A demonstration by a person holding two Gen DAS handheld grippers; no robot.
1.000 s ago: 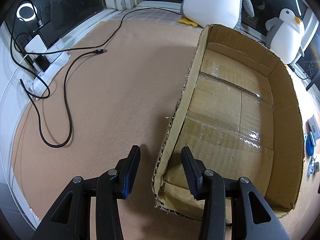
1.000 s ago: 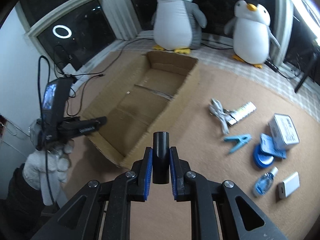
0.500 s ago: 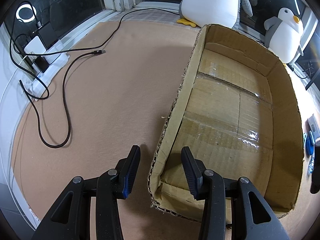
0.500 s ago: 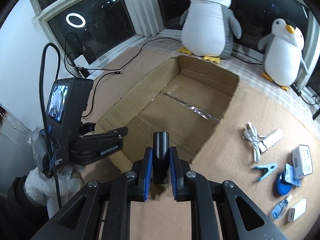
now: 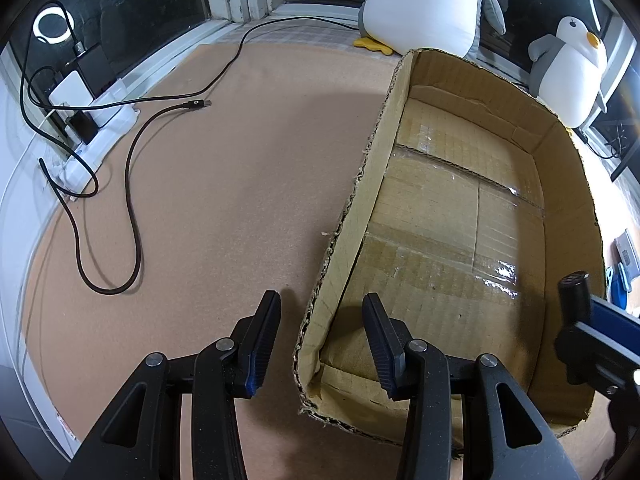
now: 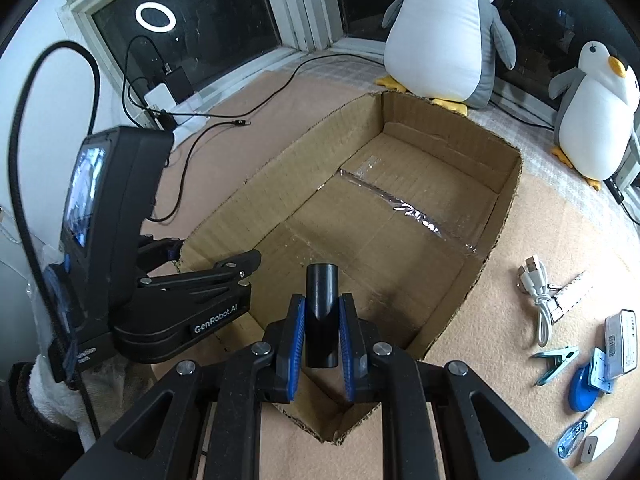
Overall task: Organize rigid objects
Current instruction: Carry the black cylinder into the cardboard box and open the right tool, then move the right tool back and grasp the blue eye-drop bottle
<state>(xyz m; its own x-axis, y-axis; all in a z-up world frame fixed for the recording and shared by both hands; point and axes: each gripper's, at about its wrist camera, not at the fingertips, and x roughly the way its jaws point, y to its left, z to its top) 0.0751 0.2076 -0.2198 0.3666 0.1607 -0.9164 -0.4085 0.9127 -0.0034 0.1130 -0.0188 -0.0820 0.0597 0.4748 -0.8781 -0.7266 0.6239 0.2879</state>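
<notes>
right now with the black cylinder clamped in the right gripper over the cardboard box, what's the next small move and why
Probably lower the right gripper a little and open it. Its blue-padded fingers are shut on the short black cylinder, which hangs above the near end of the open brown cardboard box, whose floor shows nothing in it. The left gripper is open, straddling the box's left wall.

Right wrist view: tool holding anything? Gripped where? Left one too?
Right tool is shut on a black cylinder, clamped on its lower half. Left tool is open, straddling the cardboard box wall, holding nothing.
</notes>
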